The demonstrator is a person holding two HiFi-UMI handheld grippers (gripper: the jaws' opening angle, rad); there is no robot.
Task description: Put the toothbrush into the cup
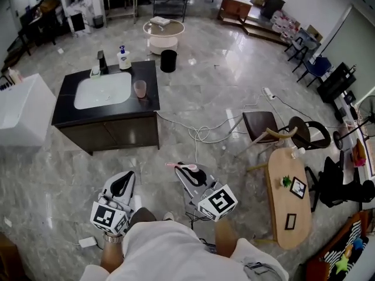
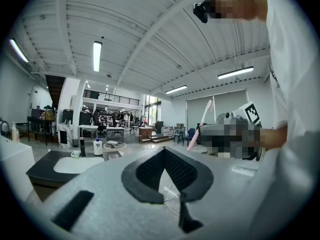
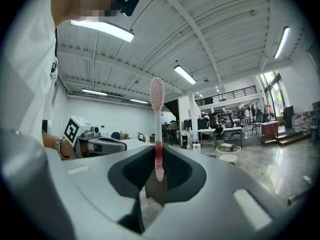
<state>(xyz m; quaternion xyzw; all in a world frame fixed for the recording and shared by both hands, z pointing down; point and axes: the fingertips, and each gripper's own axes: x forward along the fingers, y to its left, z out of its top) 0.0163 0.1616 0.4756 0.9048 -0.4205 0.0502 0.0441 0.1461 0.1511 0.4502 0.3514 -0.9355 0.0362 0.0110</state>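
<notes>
The right gripper [image 3: 159, 174] gripped the pink toothbrush [image 3: 157, 119] by its handle, well apart from the pink cup [image 1: 140, 89] on the sink counter [image 1: 150, 75]. The left gripper [image 2: 167, 173] was closed and empty.

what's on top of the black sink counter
A white basin, a pink cup, a soap bottle and a faucet. Nothing covers it; the cup's inside is too small to read.

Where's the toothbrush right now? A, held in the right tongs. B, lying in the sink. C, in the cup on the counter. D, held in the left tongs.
A: the right gripper view shows the right tongs shut on the toothbrush, far from the cup on the counter.
</notes>
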